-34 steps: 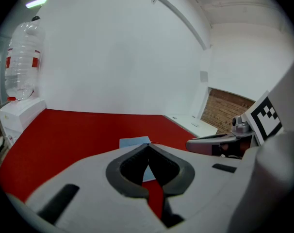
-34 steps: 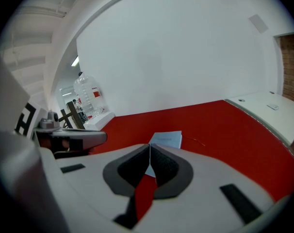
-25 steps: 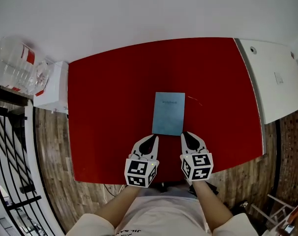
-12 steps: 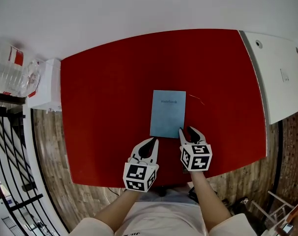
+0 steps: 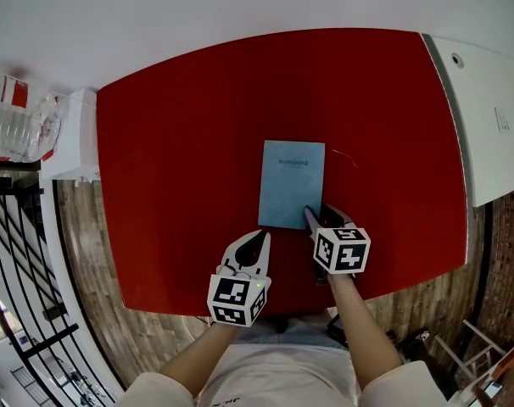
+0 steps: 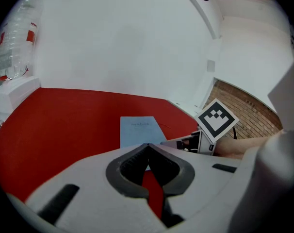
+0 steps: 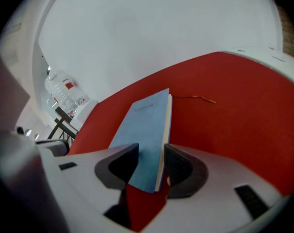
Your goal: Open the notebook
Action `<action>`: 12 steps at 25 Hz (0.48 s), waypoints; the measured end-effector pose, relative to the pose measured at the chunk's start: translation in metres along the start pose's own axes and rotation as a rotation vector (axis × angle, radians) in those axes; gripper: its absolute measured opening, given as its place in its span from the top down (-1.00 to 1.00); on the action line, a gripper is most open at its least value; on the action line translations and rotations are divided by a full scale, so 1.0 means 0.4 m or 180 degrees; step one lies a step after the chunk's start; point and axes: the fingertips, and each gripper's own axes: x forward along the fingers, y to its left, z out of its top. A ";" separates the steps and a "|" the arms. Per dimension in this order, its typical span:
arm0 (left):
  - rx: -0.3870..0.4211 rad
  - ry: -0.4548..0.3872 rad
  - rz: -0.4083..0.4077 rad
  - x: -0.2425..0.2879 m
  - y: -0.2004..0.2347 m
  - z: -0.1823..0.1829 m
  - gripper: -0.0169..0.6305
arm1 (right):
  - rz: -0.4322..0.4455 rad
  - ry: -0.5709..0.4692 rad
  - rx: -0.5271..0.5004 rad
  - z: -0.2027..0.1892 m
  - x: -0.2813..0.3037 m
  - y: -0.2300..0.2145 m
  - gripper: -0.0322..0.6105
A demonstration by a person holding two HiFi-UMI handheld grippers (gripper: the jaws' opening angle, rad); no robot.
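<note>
Right gripper (image 7: 151, 160), jaws just opened wide, straddles the near corner of the shut notebook (image 5: 291, 183) unpinched; closing here risks clamping every page, not the cover alone; left gripper (image 5: 259, 242) closed, empty.

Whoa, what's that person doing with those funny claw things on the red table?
A person holds a gripper in each hand over a red table. A closed blue notebook lies flat on it. The right gripper has just been opening its jaws, and the notebook's near right corner sits between them, not squeezed. The left gripper is shut and empty, hanging short of the notebook. The notebook isn't open yet.
</note>
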 end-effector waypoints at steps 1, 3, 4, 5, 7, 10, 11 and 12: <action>-0.0005 0.0002 0.0009 0.000 0.004 -0.001 0.93 | 0.0010 0.0021 0.0015 -0.001 0.006 0.000 0.45; -0.0012 0.0002 0.0023 0.002 0.010 -0.001 0.93 | -0.0009 0.0052 0.0033 -0.002 0.015 -0.007 0.45; -0.0015 0.0004 0.0028 0.002 0.012 -0.001 0.93 | -0.0028 0.0070 0.0043 -0.003 0.017 -0.012 0.45; -0.0018 0.0009 0.0034 0.003 0.013 -0.002 0.93 | -0.0041 0.0089 0.0060 -0.005 0.020 -0.017 0.45; -0.0025 0.0020 0.0041 0.005 0.015 -0.005 0.93 | -0.0046 0.0128 0.0085 -0.007 0.024 -0.023 0.45; -0.0038 0.0034 0.0049 0.011 0.018 -0.010 0.93 | -0.0068 0.0194 0.0094 -0.006 0.026 -0.029 0.46; -0.0042 0.0040 0.0050 0.012 0.018 -0.012 0.93 | -0.0078 0.0210 0.0106 -0.005 0.026 -0.032 0.49; -0.0046 0.0044 0.0049 0.013 0.018 -0.014 0.93 | -0.0080 0.0218 0.0132 -0.004 0.025 -0.035 0.54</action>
